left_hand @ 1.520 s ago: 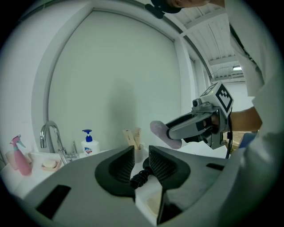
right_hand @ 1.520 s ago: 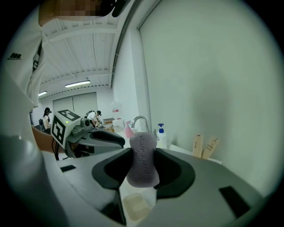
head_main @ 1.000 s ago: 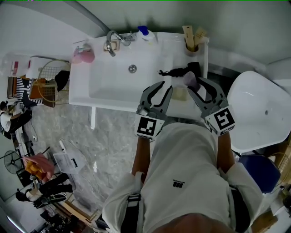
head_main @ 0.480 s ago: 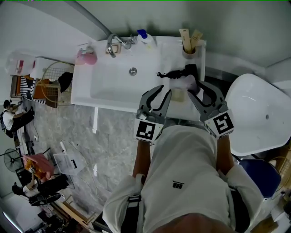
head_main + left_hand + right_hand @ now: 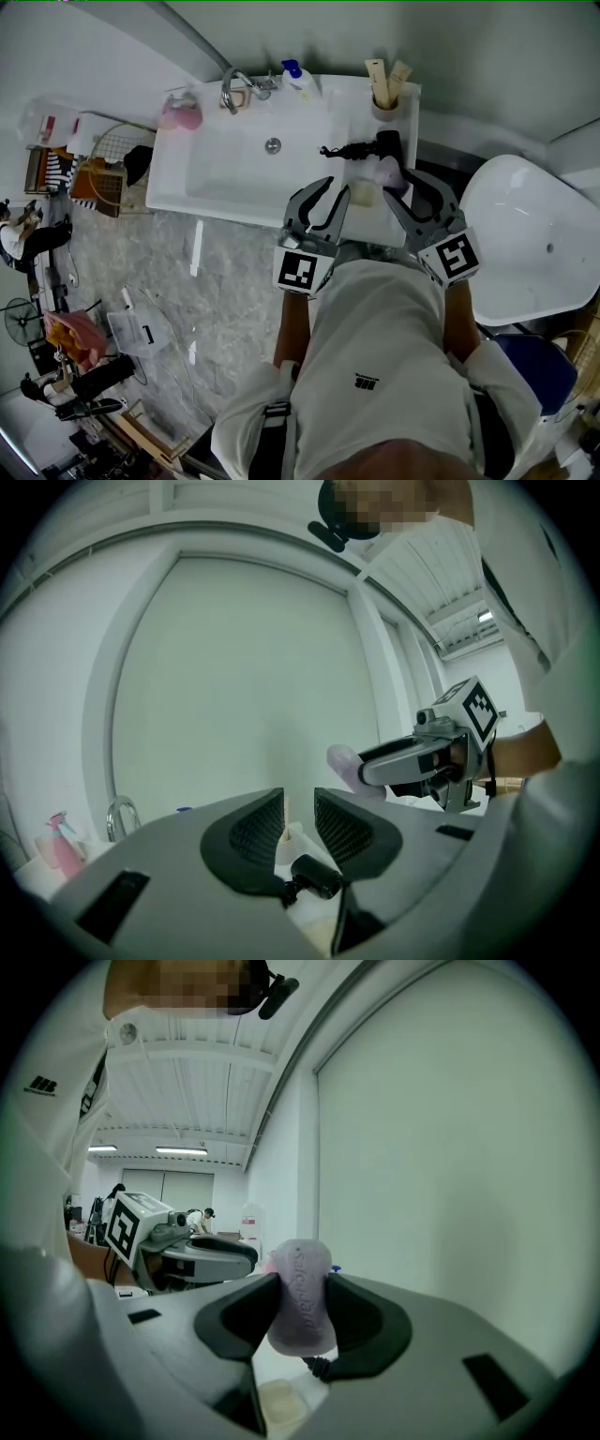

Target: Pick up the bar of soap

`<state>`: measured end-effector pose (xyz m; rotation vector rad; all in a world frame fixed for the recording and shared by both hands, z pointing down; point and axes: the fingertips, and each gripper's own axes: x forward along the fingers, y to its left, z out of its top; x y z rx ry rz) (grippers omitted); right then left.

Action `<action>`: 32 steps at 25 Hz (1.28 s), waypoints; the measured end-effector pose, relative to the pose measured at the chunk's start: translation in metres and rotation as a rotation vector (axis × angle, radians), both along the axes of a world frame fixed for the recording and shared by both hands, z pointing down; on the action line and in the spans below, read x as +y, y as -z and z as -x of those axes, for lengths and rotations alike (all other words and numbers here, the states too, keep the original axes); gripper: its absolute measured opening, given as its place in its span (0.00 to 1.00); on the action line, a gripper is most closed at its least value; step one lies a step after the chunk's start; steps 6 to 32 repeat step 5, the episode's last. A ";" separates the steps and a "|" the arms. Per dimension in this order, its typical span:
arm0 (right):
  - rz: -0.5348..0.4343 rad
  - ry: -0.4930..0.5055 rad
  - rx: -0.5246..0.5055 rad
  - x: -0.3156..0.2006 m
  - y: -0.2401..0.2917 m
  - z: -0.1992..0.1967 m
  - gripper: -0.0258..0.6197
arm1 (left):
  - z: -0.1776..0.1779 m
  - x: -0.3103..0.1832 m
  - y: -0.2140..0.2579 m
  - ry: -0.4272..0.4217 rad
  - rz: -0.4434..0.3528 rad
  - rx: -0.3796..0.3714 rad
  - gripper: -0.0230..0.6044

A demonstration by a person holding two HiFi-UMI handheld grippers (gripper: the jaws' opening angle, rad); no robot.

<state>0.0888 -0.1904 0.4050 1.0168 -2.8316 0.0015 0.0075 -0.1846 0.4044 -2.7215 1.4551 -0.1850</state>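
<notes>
far out to the left of the left gripper, a pink plastic spray bottle stands at the corner of the white ceramic sink, and a curved chrome faucet rises beyond the left gripper, up and to its left. the left gripper itself hangs over the sink's near rim, ribbed black jaws a narrow gap apart, nothing between them. between the two grippers lies a small pale cream square piece on the sink ledge, dish or pad, i can't tell which. now the right gripper: jaws clamped on the lavender oval bar of soap, one pad on each broad face, the bar standing up out of the grip, lifted clear of the ledge. just past the right gripper's tips a black hair dryer lies on the ledge, and farther beyond sits a white cup holding wooden sticks. off to the right gripper's right, the white toilet.
</notes>
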 end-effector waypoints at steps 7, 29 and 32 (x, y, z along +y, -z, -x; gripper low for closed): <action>0.032 -0.008 -0.007 0.009 -0.006 -0.012 0.32 | -0.013 0.009 -0.006 -0.009 0.003 -0.014 0.22; 0.032 -0.008 -0.007 0.009 -0.006 -0.012 0.32 | -0.013 0.009 -0.006 -0.009 0.003 -0.014 0.22; 0.032 -0.008 -0.007 0.009 -0.006 -0.012 0.32 | -0.013 0.009 -0.006 -0.009 0.003 -0.014 0.22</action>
